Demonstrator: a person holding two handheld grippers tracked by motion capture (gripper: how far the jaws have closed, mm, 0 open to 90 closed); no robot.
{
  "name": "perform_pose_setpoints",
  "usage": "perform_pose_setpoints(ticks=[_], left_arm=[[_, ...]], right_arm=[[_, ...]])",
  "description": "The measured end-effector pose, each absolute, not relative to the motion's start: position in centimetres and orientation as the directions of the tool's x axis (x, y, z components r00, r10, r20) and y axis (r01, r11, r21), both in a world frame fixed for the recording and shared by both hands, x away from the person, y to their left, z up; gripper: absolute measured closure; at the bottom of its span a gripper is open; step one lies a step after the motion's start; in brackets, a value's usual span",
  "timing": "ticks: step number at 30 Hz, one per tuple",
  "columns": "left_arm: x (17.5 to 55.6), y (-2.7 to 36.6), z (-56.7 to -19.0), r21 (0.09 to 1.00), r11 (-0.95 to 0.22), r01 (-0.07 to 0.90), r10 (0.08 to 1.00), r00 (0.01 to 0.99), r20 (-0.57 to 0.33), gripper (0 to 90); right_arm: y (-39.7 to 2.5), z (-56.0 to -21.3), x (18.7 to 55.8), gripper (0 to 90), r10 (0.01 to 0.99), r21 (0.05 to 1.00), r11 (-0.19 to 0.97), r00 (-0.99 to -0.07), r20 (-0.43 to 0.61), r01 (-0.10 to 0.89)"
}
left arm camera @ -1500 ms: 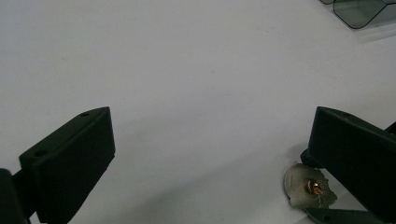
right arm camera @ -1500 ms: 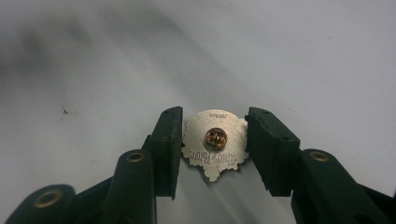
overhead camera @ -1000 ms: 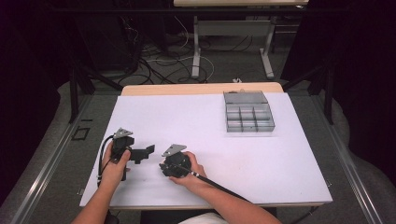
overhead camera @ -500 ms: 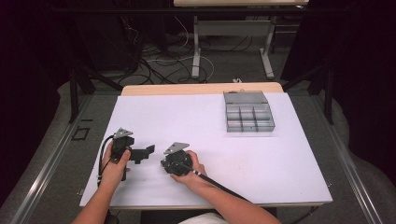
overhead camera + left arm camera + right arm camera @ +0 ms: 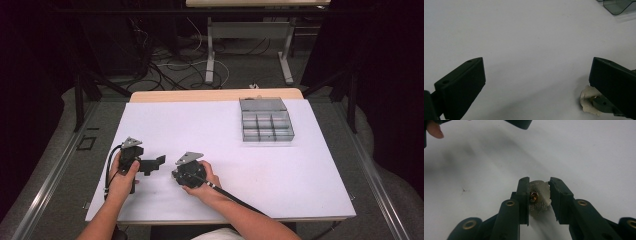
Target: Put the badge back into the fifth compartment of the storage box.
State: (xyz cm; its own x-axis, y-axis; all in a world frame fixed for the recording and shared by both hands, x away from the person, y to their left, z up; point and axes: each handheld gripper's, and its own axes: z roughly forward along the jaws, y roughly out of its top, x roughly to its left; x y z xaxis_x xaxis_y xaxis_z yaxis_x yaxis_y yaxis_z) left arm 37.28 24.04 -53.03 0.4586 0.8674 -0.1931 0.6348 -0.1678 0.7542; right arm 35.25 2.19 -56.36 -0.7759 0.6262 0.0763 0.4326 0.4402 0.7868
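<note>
A small silvery metal badge (image 5: 539,195) with a brass post on its back lies against the white table (image 5: 240,165). My right gripper (image 5: 539,182) is shut on it, one finger on each side. In the left gripper view the badge (image 5: 586,98) peeks out beside the right jaw. My left gripper (image 5: 536,62) hovers just above the table with its jaws wide apart and nothing between them. In the high view, the left gripper (image 5: 158,161) and the right gripper (image 5: 181,176) sit close together at the table's front left, each held in a hand.
A grey box with several compartments (image 5: 266,120) stands at the back right of the table; its clear corner (image 5: 619,5) shows in the left gripper view. A cable (image 5: 235,197) trails from the right gripper along the forearm. A fingertip (image 5: 434,130) shows at the top left.
The right gripper has shifted very slightly at the same spot. The left hand and its gripper have stayed where they were.
</note>
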Motion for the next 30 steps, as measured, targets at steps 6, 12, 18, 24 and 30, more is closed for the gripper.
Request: perform_pose_setpoints(ticks=[6,12,18,24,30], left_arm=[[37.3,24.0,-53.0,0.756,-0.166,0.633,0.867,0.458,-0.194,0.9],[37.3,24.0,-53.0,0.755,-0.168,0.634,0.867,0.459,-0.192,0.9],[37.3,24.0,-53.0,0.755,-0.168,0.634,0.868,0.459,-0.192,0.9],[37.3,24.0,-53.0,0.754,-0.169,0.634,0.868,0.459,-0.191,0.9],[37.3,24.0,-53.1,0.753,-0.172,0.636,0.867,0.46,-0.191,0.9]], right_arm=[[1.5,-56.0,35.9,70.2,0.646,0.793,0.421,-0.759,0.078,0.44],[0.6,-55.5,36.7,70.2,0.675,0.795,0.399,-0.733,0.082,0.456],[-0.6,-55.3,37.7,70.3,0.705,0.81,0.37,-0.706,0.073,0.454],[-2.0,-55.0,38.5,70.2,0.732,0.801,0.364,-0.678,0.069,0.475],[-3.1,-55.0,39.4,70.2,0.761,0.814,0.331,-0.646,0.069,0.477]])
